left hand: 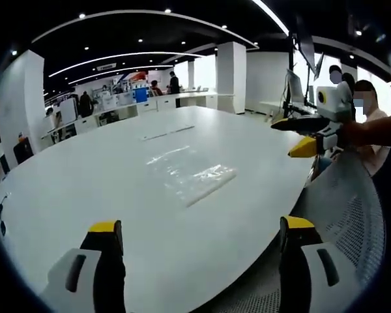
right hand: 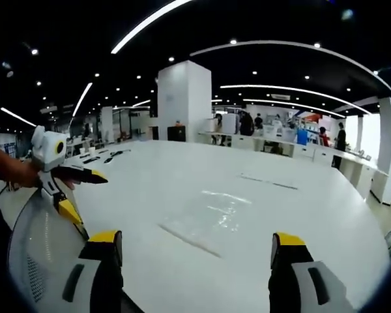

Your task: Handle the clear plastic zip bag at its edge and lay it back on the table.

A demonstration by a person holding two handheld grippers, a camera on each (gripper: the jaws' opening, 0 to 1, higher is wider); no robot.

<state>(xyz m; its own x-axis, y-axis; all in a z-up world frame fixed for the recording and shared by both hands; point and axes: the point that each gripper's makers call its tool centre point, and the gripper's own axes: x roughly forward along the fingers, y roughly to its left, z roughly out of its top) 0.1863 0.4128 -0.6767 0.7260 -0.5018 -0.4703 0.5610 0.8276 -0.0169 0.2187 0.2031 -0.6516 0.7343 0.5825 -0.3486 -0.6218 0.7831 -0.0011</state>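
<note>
1. The clear plastic zip bag (left hand: 190, 175) lies flat on the white counter (left hand: 85, 189), near the middle of the side closest to the person. In the right gripper view the bag (right hand: 212, 218) is just ahead of the jaws.
2. The bag looks very thin, light and floppy. It will likely bend and sag when lifted, and it may be slippery.
3. I think the best spot to pinch is the long straight edge (right hand: 190, 240), which looks a bit stiffer, like the zip strip.
4. A thin pale strip (left hand: 167, 133) lies farther away on the counter.
5. The left hand-held gripper (left hand: 199, 228) has its jaws wide apart and holds nothing.
6. The right hand-held gripper (right hand: 195, 240) is also wide apart and empty, hanging over the counter's edge beside a mesh chair (right hand: 42, 244).
</note>
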